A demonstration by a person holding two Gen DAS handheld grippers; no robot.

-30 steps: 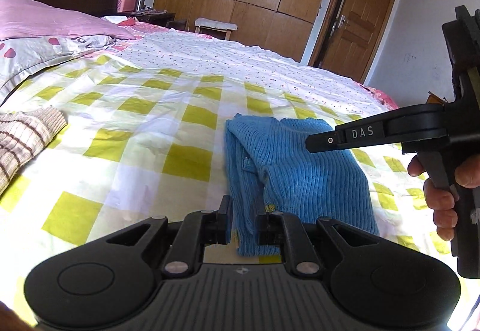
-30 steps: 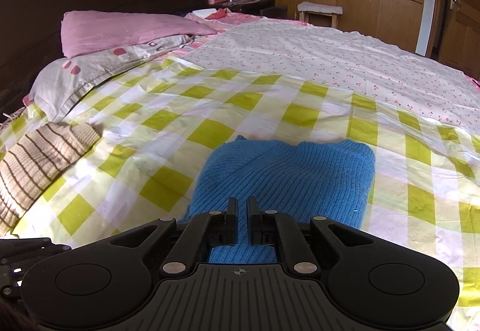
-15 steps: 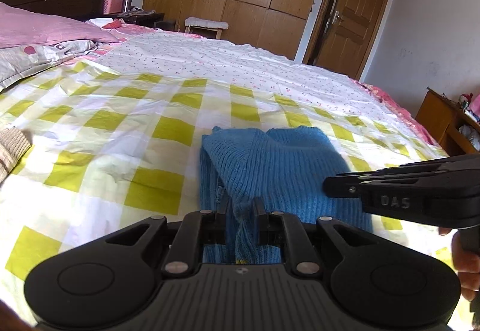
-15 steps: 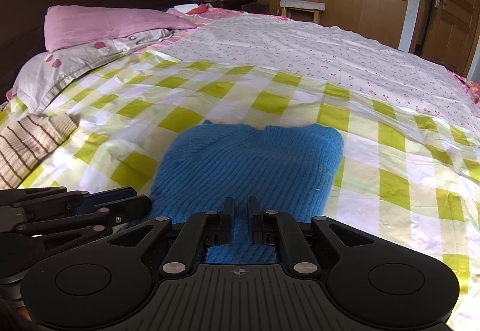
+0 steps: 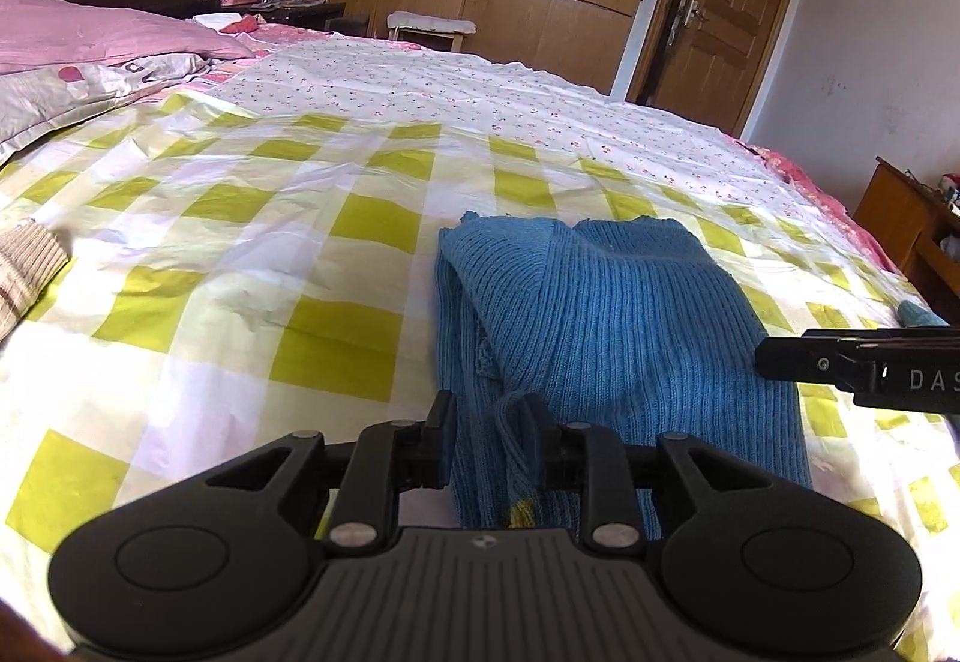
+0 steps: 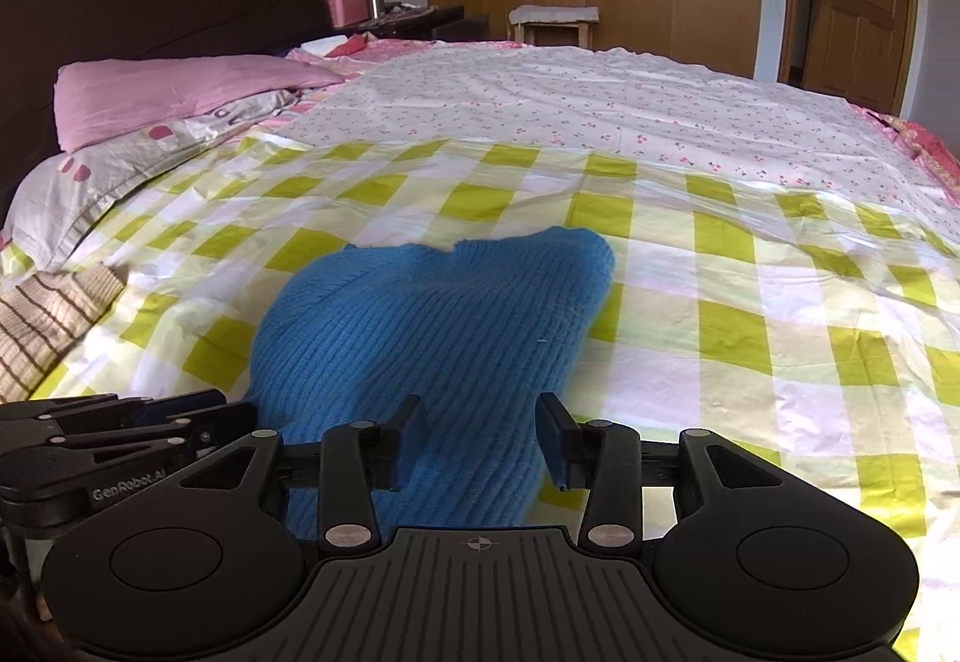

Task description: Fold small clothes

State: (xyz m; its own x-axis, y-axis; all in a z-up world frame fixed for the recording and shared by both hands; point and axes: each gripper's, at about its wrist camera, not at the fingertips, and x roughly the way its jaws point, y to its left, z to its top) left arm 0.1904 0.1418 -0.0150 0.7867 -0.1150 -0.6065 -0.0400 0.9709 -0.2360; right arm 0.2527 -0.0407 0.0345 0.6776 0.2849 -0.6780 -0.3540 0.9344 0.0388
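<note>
Blue ribbed knit, the small sweater [image 5: 606, 338] lay folded on the checked sheet [image 5: 240, 242] in the left wrist view, and the left gripper [image 5: 489, 437] was opening, its jaws a little apart with the near hem loose between them, apparently letting the fold settle. From the right wrist, the right gripper [image 6: 480, 440] was opening wider, pads clear of the sweater [image 6: 432, 320] lying between them.

Left gripper [image 5: 489, 443]: matte black plastic, two round discs at the base corners, grey ribbed centre plate with a small crosshair mark, silver rivets on the linkage arms, flat black fingers [image 5: 441, 437]. Right gripper [image 6: 480, 443]: same build, same ribbed plate and crosshair, silver rivets. Seen side-on from the other camera, the right one carries white "DAS" lettering and a small screw; the left one reads "GenRobot.AI" in white.
</note>
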